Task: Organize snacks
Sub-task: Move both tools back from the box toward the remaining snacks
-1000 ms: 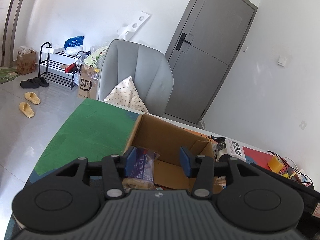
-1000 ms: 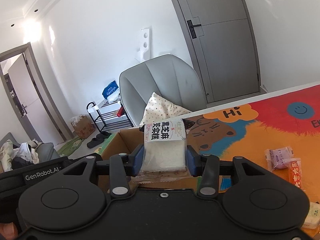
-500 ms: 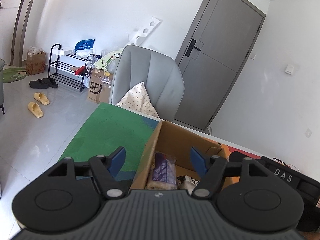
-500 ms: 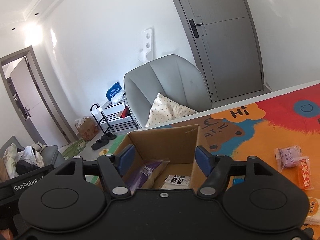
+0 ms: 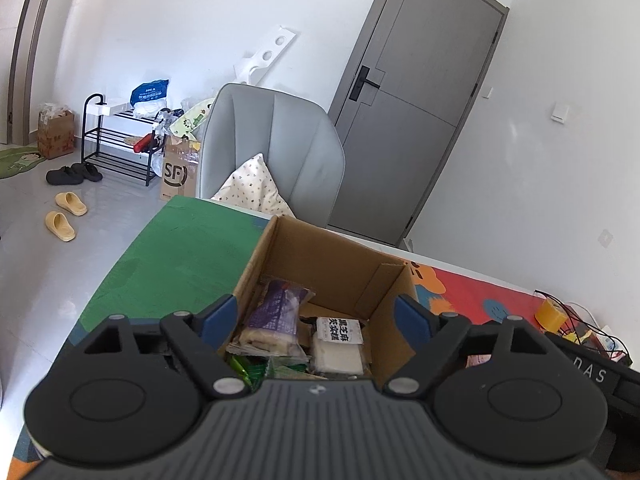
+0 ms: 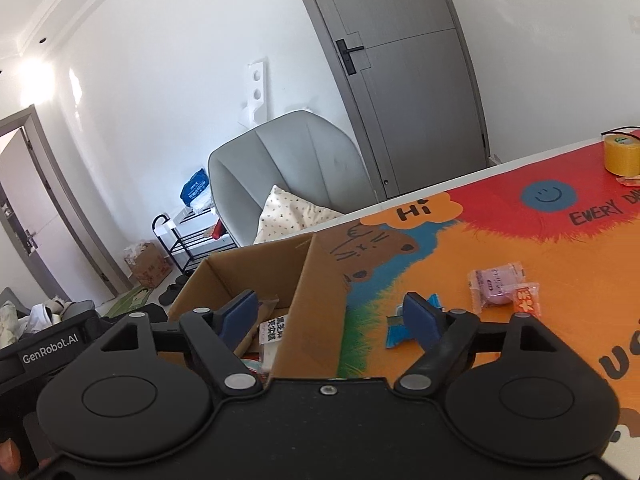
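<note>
Left of the cardboard box (image 5: 332,264): green mat on the tabletop (image 5: 180,256), bare. Over the box's near edge: left hand-held gripper (image 5: 316,316), jaws spread wide and opening, gripping nothing — the box's contents showing between the blue pads. Inside the box, toward its left wall: purple-wrapped snack (image 5: 276,316), lying tilted on other packets. Just right of it in the box: white rice-cake packet (image 5: 339,340) with black print, flat. Below both, near the box's front: green wrappers (image 5: 256,372), partly hidden by the gripper body. Straddling the box's right wall: right hand-held gripper (image 6: 332,316), jaws likewise wide and opening, empty, left pad over the box, right pad over the orange mat. Right of the box on the tabletop: blue wrapper (image 6: 396,332) behind the right pad, then a pink snack packet (image 6: 494,284) touching an orange-and-white packet (image 6: 528,300). Far right of the box, well apart: yellow tape roll (image 6: 622,154) on the red part of the mat.
</note>
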### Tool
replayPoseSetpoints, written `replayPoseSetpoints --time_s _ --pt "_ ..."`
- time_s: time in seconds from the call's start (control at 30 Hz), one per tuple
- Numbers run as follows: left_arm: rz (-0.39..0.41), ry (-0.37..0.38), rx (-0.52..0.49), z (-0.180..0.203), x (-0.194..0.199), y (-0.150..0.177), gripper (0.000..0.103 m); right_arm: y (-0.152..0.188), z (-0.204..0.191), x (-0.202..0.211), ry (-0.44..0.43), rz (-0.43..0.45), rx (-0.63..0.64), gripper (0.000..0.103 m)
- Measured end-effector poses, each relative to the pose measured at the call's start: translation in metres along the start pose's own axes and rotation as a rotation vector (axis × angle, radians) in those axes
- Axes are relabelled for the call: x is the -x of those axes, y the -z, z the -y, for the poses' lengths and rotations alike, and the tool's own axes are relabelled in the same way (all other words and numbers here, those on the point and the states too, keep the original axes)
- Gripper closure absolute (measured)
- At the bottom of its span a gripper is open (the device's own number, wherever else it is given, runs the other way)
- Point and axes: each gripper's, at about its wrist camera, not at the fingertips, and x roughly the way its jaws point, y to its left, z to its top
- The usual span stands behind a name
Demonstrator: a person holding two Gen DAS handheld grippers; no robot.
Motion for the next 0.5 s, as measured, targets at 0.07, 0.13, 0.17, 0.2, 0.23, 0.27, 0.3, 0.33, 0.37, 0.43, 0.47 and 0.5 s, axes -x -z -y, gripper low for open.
replayPoseSetpoints --time_s 0.07,0.13,0.17,0.2,0.23,0.27,0.3,0.33,0.37,0.43,0.47,0.5 --pt "-0.004 0.005 -0.014 0.007 0.0 0.003 0.018 0.001 0.008 0.006 0.012 0.007 -0.011 0.02" --pt "-0.011 0.014 -0.025 0.013 0.001 0.006 0.018 0.001 0.016 0.012 0.022 0.011 -0.021 0.02" --pt "-0.014 0.021 -0.03 0.018 0.001 0.008 0.018 0.002 0.02 0.015 0.026 0.016 -0.026 0.02" --pt "-0.017 0.027 -0.035 0.021 0.002 0.009 0.018 0.002 0.023 0.019 0.03 0.02 -0.03 0.02" --pt "-0.018 0.033 -0.04 0.025 0.003 0.011 0.018 0.002 0.027 0.022 0.033 0.023 -0.033 0.02" --pt "-0.018 0.042 -0.048 0.029 0.004 0.013 0.018 0.002 0.031 0.025 0.038 0.026 -0.034 0.02" --pt "-0.017 0.049 -0.055 0.034 0.005 0.015 0.017 0.002 0.034 0.029 0.043 0.03 -0.037 0.02" --pt "-0.019 0.054 -0.061 0.037 0.006 0.016 0.017 0.003 0.038 0.032 0.048 0.033 -0.04 0.02" --pt "-0.022 0.059 -0.066 0.041 0.005 0.018 0.017 0.003 0.042 0.035 0.053 0.035 -0.043 0.02" --pt "-0.028 0.072 -0.076 0.048 0.005 0.022 0.017 0.004 0.05 0.041 0.064 0.041 -0.049 0.02" --pt "-0.031 0.079 -0.082 0.052 0.005 0.024 0.017 0.004 0.054 0.043 0.069 0.043 -0.053 0.02" --pt "-0.033 0.085 -0.089 0.056 0.005 0.026 0.017 0.005 0.057 0.046 0.074 0.046 -0.056 0.02"
